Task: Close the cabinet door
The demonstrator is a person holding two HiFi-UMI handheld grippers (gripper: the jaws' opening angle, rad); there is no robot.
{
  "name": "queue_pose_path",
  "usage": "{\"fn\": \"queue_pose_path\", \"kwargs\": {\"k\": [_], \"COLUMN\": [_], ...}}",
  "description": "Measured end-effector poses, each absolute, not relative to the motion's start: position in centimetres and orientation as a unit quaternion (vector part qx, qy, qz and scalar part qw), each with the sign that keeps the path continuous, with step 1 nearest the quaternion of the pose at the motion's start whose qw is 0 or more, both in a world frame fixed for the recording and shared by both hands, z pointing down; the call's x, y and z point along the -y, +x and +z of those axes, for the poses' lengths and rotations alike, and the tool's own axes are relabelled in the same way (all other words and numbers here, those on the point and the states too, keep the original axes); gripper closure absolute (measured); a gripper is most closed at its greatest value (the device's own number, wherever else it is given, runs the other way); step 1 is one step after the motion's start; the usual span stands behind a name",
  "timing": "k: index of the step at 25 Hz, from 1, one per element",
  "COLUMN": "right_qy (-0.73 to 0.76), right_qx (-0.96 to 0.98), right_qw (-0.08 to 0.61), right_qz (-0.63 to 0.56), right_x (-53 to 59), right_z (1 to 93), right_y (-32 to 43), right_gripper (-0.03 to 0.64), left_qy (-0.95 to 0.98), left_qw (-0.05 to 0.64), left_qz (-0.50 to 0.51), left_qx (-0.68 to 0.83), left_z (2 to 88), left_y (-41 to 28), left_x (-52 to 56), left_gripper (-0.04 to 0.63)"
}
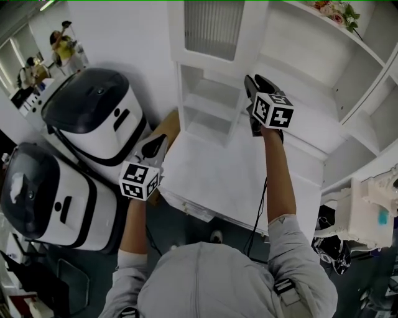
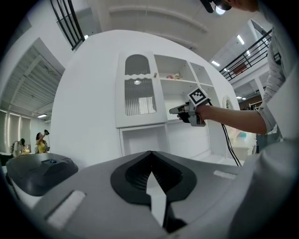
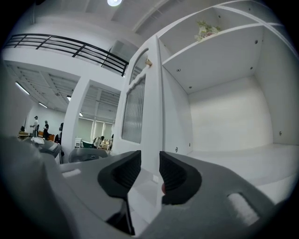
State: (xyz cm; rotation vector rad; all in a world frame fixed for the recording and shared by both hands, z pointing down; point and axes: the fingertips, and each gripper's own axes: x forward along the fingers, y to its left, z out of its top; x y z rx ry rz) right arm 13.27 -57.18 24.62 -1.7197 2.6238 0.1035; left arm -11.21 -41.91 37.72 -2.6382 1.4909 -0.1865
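You are facing a white cabinet door (image 3: 152, 93) with a grey ribbed pane; your grey left tool (image 2: 150, 154) and right tool (image 3: 150, 158) are carrying black-and-white patterned cubes.

You had a white cabinet (image 1: 298, 133) whose top shelf (image 1: 364, 43) held a small bunch of flowers (image 1: 336, 12), while on your left the dark floor (image 1: 163, 218) carried two black-topped white machines (image 1: 93, 115) standing just beside each other.
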Motion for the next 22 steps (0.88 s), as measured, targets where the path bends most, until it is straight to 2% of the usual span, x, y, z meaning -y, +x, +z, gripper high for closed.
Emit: {"fn": "queue_pose_path", "kwargs": {"k": [15, 22], "right_qy": [-0.594, -0.611], "right_qx": [-0.794, -0.784], "right_qw": [-0.048, -0.053], "right_qz": [0.122, 0.095], "right_x": [42.3, 37.2], "right_z": [24.4, 26.5], "right_y": [16.1, 17.2], "right_gripper": [0.614, 0.615], "left_qy": [-0.900, -0.913], "left_qw": [0.130, 0.153], "left_qz": [-0.036, -0.036], "left_qx": [-0.414, -0.376], "left_z": [31.3, 29.7], "left_y": [-6.2, -3.2], "left_x": [40.5, 39.0], "left_gripper": [0.578, 0.578]}}
